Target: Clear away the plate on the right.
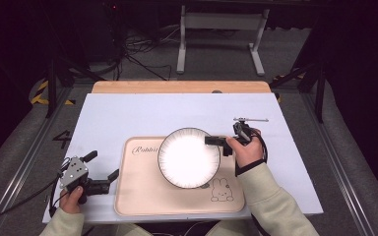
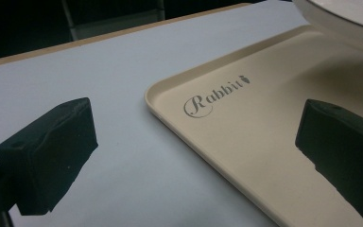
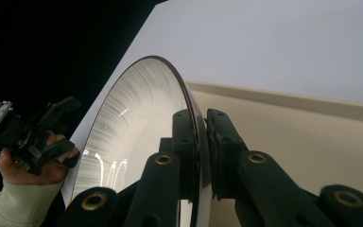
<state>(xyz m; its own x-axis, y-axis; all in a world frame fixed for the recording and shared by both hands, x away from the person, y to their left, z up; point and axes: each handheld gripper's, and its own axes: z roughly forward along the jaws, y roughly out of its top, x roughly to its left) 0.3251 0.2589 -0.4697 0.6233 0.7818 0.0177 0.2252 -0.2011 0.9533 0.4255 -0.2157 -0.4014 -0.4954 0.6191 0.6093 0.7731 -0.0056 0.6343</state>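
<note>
A white plate (image 1: 189,157) with a dark streaked rim hangs over the beige tray (image 1: 138,196) printed "Rabbit". My right gripper (image 1: 215,141) is shut on the plate's right rim; in the right gripper view its jaws clamp the rim of the plate (image 3: 137,123) from both sides, with my right gripper (image 3: 201,142) seen edge-on to it. My left gripper (image 1: 103,167) stands open at the tray's left edge, nothing between its jaws. In the left gripper view my left gripper (image 2: 194,146) looks over the tray's corner (image 2: 227,123), the plate (image 2: 345,16) at top right.
The tray lies on a white sheet (image 1: 128,118) covering the wooden table (image 1: 177,87). A thin metal rod-like tool (image 1: 251,119) lies on the sheet beyond my right hand. A white frame stands on the floor behind the table (image 1: 221,29).
</note>
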